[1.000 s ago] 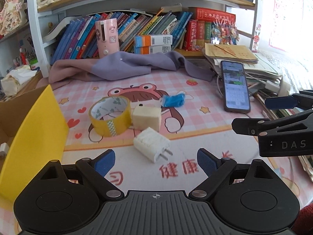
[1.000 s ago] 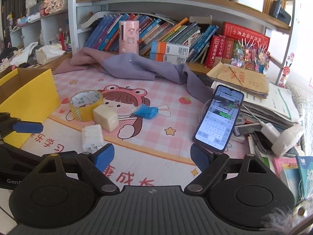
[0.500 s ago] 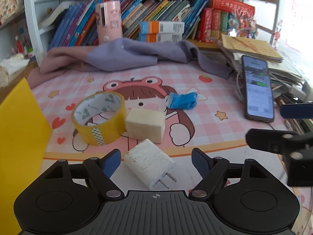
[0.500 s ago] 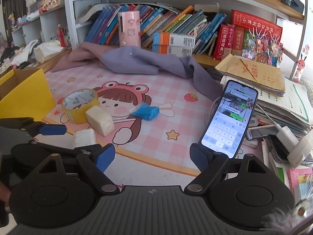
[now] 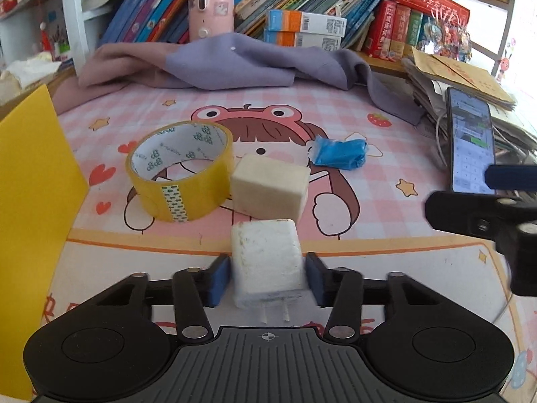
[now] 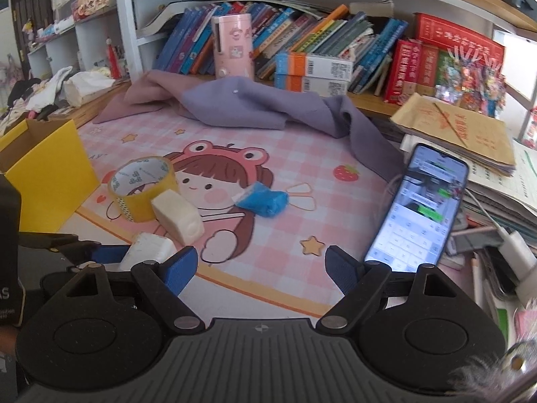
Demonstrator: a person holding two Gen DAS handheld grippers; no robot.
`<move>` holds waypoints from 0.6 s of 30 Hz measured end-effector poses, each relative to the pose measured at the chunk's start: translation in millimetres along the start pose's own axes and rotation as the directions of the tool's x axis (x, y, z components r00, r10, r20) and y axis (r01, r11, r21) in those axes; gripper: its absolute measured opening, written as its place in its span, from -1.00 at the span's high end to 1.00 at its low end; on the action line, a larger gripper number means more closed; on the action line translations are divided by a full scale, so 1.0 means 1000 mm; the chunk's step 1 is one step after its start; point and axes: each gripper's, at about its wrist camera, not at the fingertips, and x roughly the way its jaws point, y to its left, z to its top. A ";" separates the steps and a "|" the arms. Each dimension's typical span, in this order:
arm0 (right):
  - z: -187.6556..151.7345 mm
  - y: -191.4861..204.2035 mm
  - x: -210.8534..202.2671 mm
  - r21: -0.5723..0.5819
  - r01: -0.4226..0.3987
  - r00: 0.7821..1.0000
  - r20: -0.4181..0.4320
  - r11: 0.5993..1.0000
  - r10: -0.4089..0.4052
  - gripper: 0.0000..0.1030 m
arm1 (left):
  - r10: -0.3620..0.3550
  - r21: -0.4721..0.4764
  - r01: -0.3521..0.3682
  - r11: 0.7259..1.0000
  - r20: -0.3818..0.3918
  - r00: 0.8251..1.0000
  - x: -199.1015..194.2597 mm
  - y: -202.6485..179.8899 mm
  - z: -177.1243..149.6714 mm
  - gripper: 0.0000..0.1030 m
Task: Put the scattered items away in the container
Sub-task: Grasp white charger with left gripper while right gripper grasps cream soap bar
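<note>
The left gripper [image 5: 267, 280] has just been closing and its blue pads now clamp the white charger [image 5: 266, 262] on the pink mat [image 5: 369, 134], prongs pointing back at the camera, long axis running away. The right gripper [image 6: 260, 268] is wide apart, empty.

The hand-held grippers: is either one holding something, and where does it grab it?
The left hand-held gripper, whose jaws have just been closing, grips the white plug charger by its two flat sides, prongs toward the camera. The right hand-held gripper holds nothing.
</note>
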 end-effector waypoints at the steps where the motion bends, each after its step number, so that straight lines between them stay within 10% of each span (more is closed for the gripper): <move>1: 0.001 0.002 0.003 -0.007 -0.008 1.000 -0.002 1.000 0.008 -0.60 | -0.002 0.001 0.002 1.000 0.001 1.000 -0.001 0.001 0.000 0.18; 18: 0.030 0.064 0.098 -0.270 -0.160 0.985 -0.106 0.950 0.136 -0.45 | 0.099 0.000 -0.099 0.995 -0.025 0.995 -0.060 0.046 -0.017 0.18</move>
